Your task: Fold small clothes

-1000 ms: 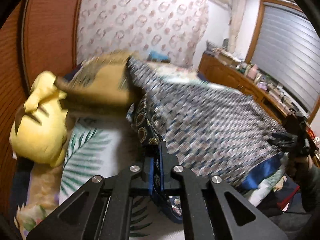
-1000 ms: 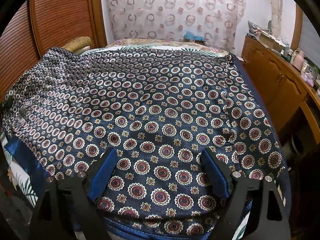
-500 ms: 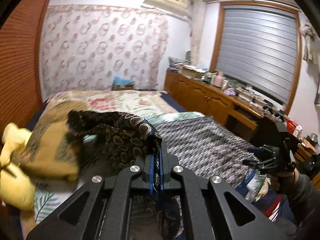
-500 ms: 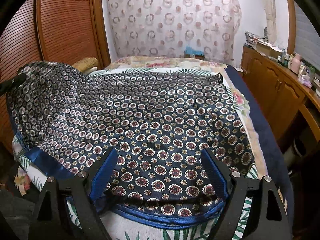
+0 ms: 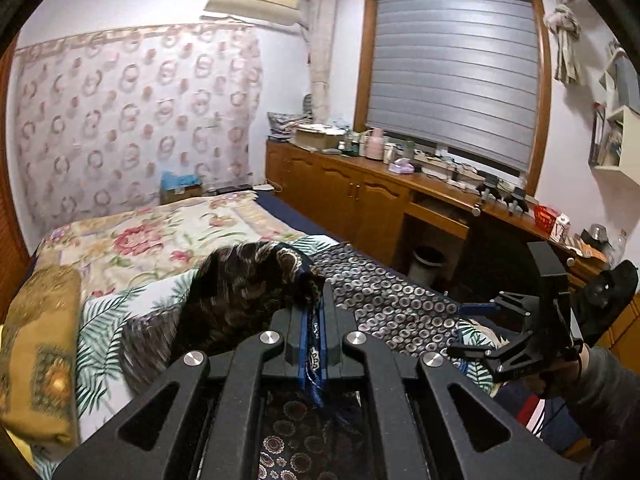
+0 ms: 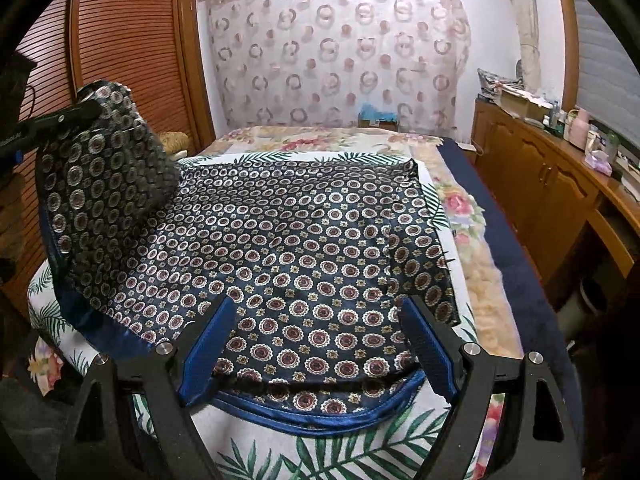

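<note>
A dark blue patterned garment (image 6: pixel 304 240) with white and red circles and a bright blue hem lies spread on the bed. My left gripper (image 5: pixel 313 316) is shut on its left edge and holds that edge lifted; the raised cloth (image 5: pixel 248 280) bunches in front of it. The left gripper also shows at the left of the right wrist view (image 6: pixel 60 120) with the lifted flap hanging from it. My right gripper (image 6: pixel 316 336) is open and empty, just above the garment's near hem. It also shows in the left wrist view (image 5: pixel 476 328).
The bed (image 6: pixel 320 452) has a palm-leaf sheet and a floral blanket (image 5: pixel 160 232). A yellow-brown pillow (image 5: pixel 36 344) lies at its left. A wooden cabinet run (image 5: pixel 360 196) with clutter stands along the right. A slatted wooden wardrobe (image 6: pixel 120 52) is at the left.
My left gripper has lifted the garment's left edge higher and swung it up off the bed. The right gripper has drawn back toward the near hem and stayed open.
</note>
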A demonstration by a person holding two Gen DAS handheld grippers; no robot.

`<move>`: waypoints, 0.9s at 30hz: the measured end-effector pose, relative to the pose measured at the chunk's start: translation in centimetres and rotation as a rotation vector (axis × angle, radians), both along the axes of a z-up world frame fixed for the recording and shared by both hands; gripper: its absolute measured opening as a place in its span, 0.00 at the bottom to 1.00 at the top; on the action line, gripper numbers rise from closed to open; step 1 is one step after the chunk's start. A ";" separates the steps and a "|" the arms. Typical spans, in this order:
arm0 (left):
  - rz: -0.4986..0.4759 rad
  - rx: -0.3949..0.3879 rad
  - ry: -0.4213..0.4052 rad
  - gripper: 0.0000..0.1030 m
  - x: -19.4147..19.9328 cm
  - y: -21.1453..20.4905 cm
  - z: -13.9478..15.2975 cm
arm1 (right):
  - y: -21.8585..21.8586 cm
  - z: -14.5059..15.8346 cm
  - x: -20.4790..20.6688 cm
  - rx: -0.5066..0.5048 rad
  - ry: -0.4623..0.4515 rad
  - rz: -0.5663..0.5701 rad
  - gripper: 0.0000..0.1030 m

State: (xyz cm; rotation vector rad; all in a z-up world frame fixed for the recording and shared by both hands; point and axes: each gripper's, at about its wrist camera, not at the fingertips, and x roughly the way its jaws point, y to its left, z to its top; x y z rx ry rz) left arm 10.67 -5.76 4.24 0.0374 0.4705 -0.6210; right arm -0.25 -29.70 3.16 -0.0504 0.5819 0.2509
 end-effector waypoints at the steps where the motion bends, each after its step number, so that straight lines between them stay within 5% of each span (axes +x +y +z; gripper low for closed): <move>1: -0.007 0.004 0.005 0.05 0.2 -0.5 0.1 | -0.2 0.1 -0.1 0.000 -0.002 0.000 0.84; 6: -0.035 0.005 0.079 0.09 0.9 -1.8 -1.0 | -0.4 0.1 -0.4 0.005 -0.007 0.003 0.84; 10: -0.039 0.027 0.109 0.28 0.8 -2.8 -2.3 | -0.2 -0.3 0.1 0.006 0.005 0.009 0.84; 16: -0.015 0.058 0.099 0.39 -0.1 -2.8 -3.4 | -0.1 -0.5 0.7 0.015 0.017 0.020 0.84; 27: 0.082 0.093 0.132 0.41 0.0 0.5 -6.1 | 1.9 -0.7 3.5 0.011 0.031 0.059 0.84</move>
